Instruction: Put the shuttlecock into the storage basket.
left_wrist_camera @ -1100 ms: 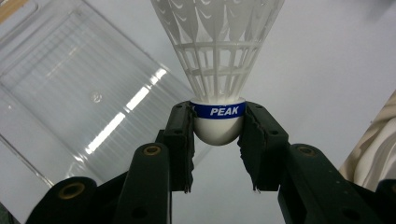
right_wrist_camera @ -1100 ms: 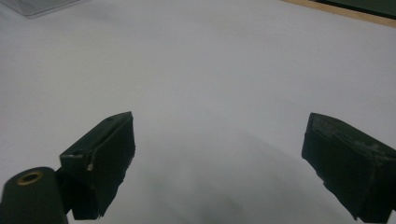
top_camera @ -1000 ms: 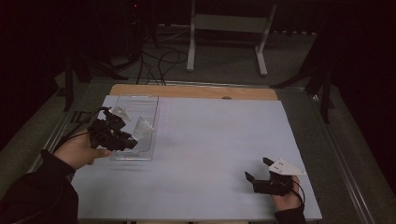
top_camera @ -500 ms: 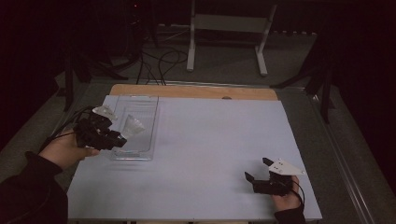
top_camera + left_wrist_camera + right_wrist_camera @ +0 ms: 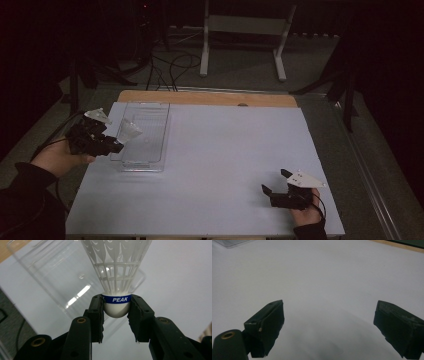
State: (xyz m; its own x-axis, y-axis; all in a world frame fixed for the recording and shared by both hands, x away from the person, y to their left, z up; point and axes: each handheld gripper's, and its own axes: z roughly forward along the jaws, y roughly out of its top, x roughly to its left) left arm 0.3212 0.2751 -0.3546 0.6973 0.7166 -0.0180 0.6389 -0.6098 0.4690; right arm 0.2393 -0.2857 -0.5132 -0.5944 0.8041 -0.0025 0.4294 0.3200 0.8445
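Shuttlecock (image 5: pixel 116 285): white, plastic net skirt, rounded white cork base with a blue band reading "PEAK". Held at the base, skirt pointing away from the left gripper (image 5: pixel 116 312), whose two black jaws are clamped on either side of the cork just below the band. In the high view the shuttlecock (image 5: pixel 128 132) sits at the left edge of the clear plastic tray (image 5: pixel 147 145), above its left rim, skirt pointing toward the tray's inside; whether it touches the tray cannot be told. Left gripper (image 5: pixel 114 147) held by the left hand (image 5: pixel 57 157) just beside the tray's left wall, grey plate on top. Tray is a long transparent rectangular box lying lengthwise on the white table surface (image 5: pixel 225 155), near the left side; a wooden strip (image 5: pixel 210 98) runs along the far edge. Right gripper (image 5: pixel 274 182) rests low at the near right corner of the table, well apart from the tray. Its jaws stand wide apart with nothing between them, only bare white surface (image 5: pixel 329 285) ahead.
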